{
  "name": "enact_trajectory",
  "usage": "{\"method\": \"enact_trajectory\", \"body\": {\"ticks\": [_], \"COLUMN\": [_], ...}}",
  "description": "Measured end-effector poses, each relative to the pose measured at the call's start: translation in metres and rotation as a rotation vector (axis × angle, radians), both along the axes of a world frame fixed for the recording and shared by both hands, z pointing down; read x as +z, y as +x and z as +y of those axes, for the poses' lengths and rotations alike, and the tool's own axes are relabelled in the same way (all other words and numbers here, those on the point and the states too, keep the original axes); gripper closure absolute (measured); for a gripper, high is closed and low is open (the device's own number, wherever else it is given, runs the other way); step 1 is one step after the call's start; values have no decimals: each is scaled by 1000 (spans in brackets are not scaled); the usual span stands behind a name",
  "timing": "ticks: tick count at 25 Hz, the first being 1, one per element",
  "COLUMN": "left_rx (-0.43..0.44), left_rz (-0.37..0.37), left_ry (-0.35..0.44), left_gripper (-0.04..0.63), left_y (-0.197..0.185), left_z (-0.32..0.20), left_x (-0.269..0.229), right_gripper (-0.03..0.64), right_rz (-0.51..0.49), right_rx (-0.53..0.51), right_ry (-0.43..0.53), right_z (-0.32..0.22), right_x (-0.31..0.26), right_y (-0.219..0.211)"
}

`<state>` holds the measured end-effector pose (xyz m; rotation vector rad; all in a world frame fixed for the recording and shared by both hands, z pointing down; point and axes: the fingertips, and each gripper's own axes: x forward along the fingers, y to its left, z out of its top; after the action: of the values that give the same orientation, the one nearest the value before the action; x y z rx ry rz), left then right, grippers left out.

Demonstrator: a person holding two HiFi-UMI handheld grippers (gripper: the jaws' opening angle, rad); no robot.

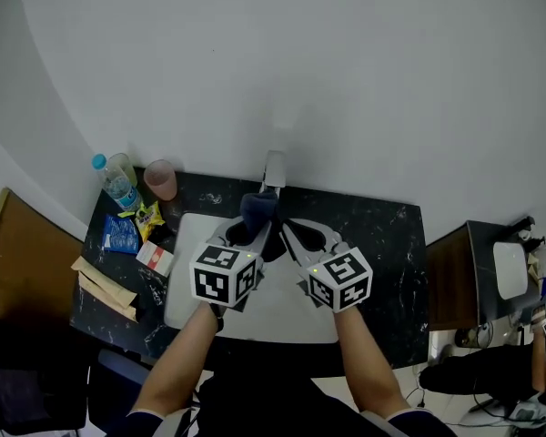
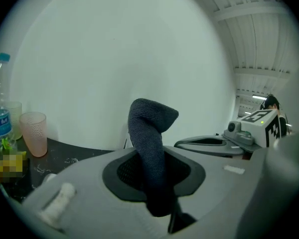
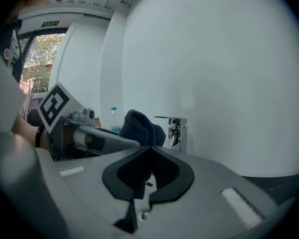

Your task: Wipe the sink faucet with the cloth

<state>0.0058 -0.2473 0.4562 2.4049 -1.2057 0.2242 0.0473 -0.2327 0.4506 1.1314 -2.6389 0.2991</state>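
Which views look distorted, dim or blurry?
Head view: even, soft light, sharp, with mild wide-angle bending along the white wall's left edge. Left gripper view: strong fisheye with black corners; the dark blue knitted cloth in the jaws is crisp. Right gripper view: same fisheye, bright daylight at upper left, reflections on the chrome faucet.
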Motion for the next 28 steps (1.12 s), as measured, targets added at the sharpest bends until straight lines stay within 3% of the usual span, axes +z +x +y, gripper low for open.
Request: {"method": "enact_trajectory", "body": {"ticks": [2,4,6,9,11,14,16,23,28], "left_rx": [-10,-8,-7,-4,-1,7,31,188,300], "left_rz": [24,43,69,128,162,169,155,74,-9], "left_ry": [-14,-22,-33,-53,-64,-64,-50,55,94], "left_gripper": [512,512,512,512,512,509,491,388,364], "left_y": [-2,-3,-3,-4,-5,-6,-6,-14,-16], "left_z": [-3,-5,-6,-6,-6,-6,-4,2,-6], "left_x": [2,3,4,4,4,4,2,-24,-37], "right_gripper": [605,449,356,341,344,511,561,569,571], "right_rz": [-27,-54,-74,-127,-167,-183,-156,39,175], "right_rx": [-28,-60,-84,-96,-107,-123,-136,-246,-316], "right_ry": [-21,-73,-129,-180,-197,-195,-183,-129,-71], "right_z": [4,8,11,8,5,4,6,9,-2], "right_x": [4,14,26,35,36,32,29,5,-11], "right_y": [-2,-7,-13,-20,-22,-23,-21,-7,-6]}}
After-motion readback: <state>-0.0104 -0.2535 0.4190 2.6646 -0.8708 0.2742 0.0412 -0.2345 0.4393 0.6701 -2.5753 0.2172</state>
